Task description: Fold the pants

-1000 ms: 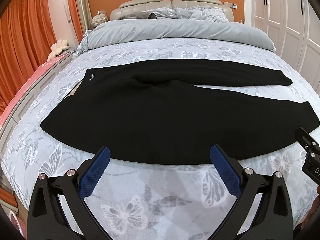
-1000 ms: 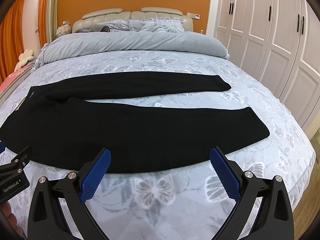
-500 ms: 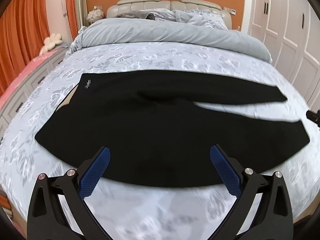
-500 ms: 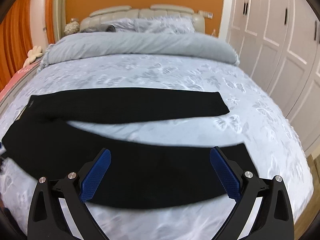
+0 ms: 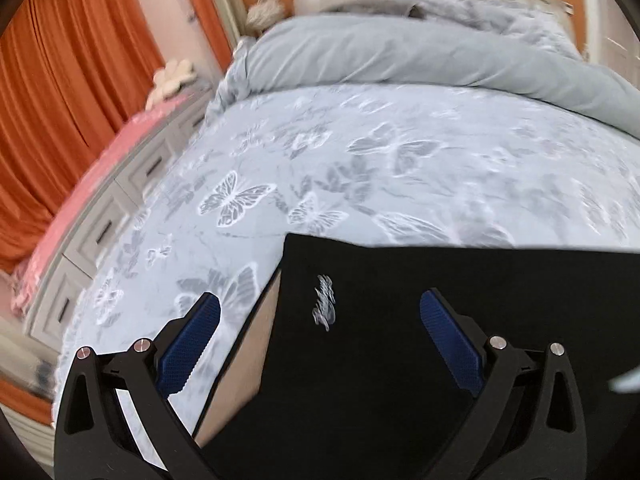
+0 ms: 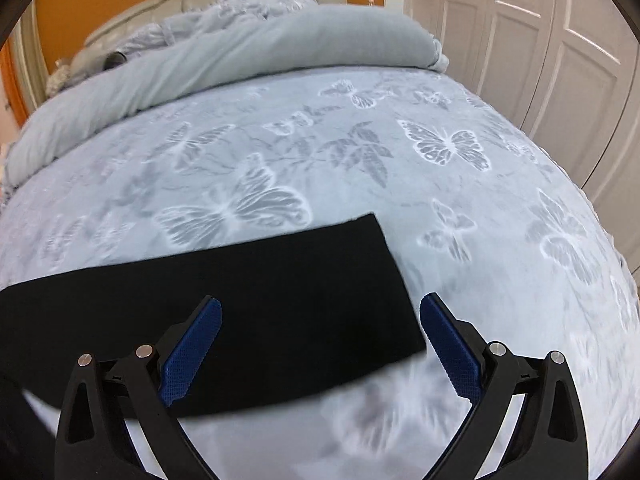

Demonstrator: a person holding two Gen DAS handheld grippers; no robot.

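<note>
Beyond the black pants (image 5: 400,320), the butterfly-print bedspread (image 5: 360,168) lay bare up to the rolled grey duvet (image 5: 400,56), which barred the headboard end. A drawer unit (image 5: 100,232) flanked the bed's left edge, white wardrobe doors (image 6: 560,52) its right.

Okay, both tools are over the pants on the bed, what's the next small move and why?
Probably lower both tools and close them on the far edge of the pants. The left tool hangs open over the waist corner by the logo, and the right tool hangs open over the cuff end of the far leg. Neither grips cloth yet, and the pants lie flat on the bed.
</note>
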